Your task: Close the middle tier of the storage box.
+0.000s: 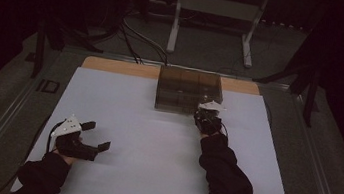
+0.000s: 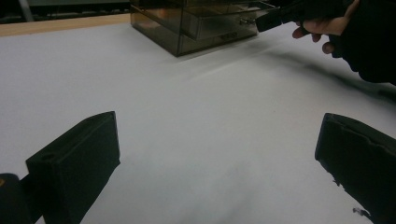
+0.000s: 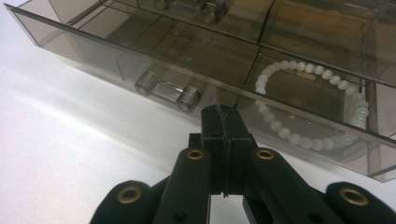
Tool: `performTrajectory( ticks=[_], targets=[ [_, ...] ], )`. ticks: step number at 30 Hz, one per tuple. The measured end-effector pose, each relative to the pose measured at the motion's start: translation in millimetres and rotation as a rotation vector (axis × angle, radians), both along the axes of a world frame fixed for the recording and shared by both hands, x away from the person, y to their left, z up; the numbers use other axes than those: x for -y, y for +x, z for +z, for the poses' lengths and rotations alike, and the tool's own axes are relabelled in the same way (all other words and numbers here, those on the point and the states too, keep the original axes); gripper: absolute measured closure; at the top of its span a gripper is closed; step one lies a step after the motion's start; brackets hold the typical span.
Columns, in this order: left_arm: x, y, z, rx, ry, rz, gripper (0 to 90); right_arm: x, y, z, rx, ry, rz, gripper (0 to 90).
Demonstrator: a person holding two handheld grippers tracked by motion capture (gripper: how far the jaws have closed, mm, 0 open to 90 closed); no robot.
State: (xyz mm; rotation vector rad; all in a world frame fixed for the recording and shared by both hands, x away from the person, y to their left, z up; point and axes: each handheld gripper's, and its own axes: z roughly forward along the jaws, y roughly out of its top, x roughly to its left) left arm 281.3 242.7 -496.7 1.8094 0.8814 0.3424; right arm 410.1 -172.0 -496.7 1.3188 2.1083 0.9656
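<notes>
A smoky see-through drawer box (image 1: 188,90) stands at the back middle of the white mat (image 1: 153,150). My right gripper (image 1: 204,112) is at its front right corner. In the right gripper view its jaws are shut (image 3: 223,116) with nothing between them, the tip close to a drawer front just right of the clear bar handle (image 3: 168,91). A white bead bracelet (image 3: 310,105) lies inside the compartment to the right. My left gripper (image 1: 99,135) rests low over the mat at the near left, jaws wide open (image 2: 217,140) and empty.
The box (image 2: 196,23) and the right hand (image 2: 327,23) appear far off in the left gripper view. A wooden table edge (image 1: 113,65) runs behind the mat. A metal frame stand (image 1: 216,12) and cables lie on the floor beyond.
</notes>
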Motion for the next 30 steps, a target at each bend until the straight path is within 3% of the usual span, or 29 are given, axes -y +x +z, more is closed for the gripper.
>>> performTrajectory(
  ticks=[30],
  targets=[
    [-0.3,-0.1,0.4,0.002,-0.005,0.002,1.4,2.3,14.1,2.7,0.006,0.000,-0.033,90.0]
  ],
)
